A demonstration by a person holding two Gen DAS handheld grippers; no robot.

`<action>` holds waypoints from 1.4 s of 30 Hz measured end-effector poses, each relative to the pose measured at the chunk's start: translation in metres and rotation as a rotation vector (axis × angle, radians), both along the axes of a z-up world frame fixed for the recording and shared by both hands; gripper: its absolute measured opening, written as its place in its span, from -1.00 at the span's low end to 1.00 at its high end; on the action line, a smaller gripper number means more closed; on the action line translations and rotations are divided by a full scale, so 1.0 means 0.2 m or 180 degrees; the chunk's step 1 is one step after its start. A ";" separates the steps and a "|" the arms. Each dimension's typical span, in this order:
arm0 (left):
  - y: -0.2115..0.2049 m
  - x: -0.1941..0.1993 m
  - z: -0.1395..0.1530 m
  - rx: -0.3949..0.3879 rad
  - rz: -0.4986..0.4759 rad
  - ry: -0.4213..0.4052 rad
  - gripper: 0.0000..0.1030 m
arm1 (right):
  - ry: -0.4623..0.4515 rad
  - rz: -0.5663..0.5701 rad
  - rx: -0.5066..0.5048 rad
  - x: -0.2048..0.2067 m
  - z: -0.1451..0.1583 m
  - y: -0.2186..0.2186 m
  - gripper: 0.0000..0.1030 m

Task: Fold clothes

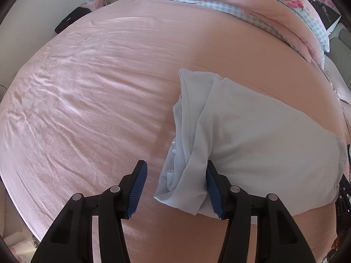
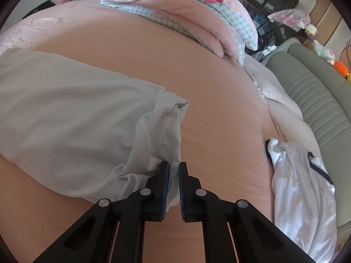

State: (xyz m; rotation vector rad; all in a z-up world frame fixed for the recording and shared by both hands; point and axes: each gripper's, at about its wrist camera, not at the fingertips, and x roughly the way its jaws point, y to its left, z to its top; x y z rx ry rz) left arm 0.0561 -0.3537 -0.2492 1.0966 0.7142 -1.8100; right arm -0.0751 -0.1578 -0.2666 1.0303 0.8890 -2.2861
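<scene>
Left wrist view: left claw (image 1: 174, 188) gapes wide around the pale garment (image 1: 252, 135)'s near-left corner on the pink bed (image 1: 87, 109). Right claw (image 2: 174, 185) pinches its near-right corner. Next, likely, left closes before any lifting.

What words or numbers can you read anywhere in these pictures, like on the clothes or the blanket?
None can be read.
The pale blue garment is plain.
The white garment with navy trim shows no lettering.
The pink checked quilt has only cartoon pictures.
Boxes on the dark shelf are too small and blurred to read.
</scene>
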 end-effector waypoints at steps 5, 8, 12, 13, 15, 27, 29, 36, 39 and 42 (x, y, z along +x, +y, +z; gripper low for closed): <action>-0.05 -0.02 -0.02 0.0128 0.0112 0.0126 -0.02 | -0.0245 -0.0201 -0.0045 -0.09 -0.04 0.08 -0.88; -0.09 0.00 -0.02 0.0297 0.0216 0.0278 -0.02 | -0.0463 -0.0291 -0.0276 -0.15 -0.01 0.14 -0.88; -0.08 -0.02 0.06 0.0198 0.0231 0.0257 -0.02 | -0.0584 -0.0324 -0.0320 -0.17 0.01 0.16 -0.87; -0.07 -0.03 0.09 0.0111 0.0216 0.0210 -0.02 | -0.0631 -0.0340 -0.0346 -0.18 0.01 0.16 -0.86; -0.04 -0.07 0.15 -0.0080 0.0159 0.0071 -0.02 | -0.0748 -0.0416 -0.0411 -0.19 0.03 0.18 -0.84; 0.24 0.06 0.43 -0.0965 -0.0183 -0.0440 0.01 | -0.1034 -0.0645 -0.1024 -0.14 0.21 0.30 0.40; 0.27 0.03 0.41 -0.0889 -0.0276 -0.0379 0.01 | -0.1416 -0.0697 -0.1357 -0.17 0.19 0.32 0.45; 0.46 -0.12 0.35 -0.0685 -0.0593 -0.0353 0.02 | -0.2587 -0.0912 -0.2071 -0.18 0.02 0.37 0.45; 0.53 -0.19 0.33 -0.0698 -0.0760 -0.0416 0.38 | -0.2584 -0.0920 -0.1996 -0.13 0.00 0.37 0.45; 0.58 -0.24 0.33 -0.0725 -0.0870 -0.0340 0.66 | -0.2622 -0.0970 -0.2073 -0.12 0.00 0.38 0.46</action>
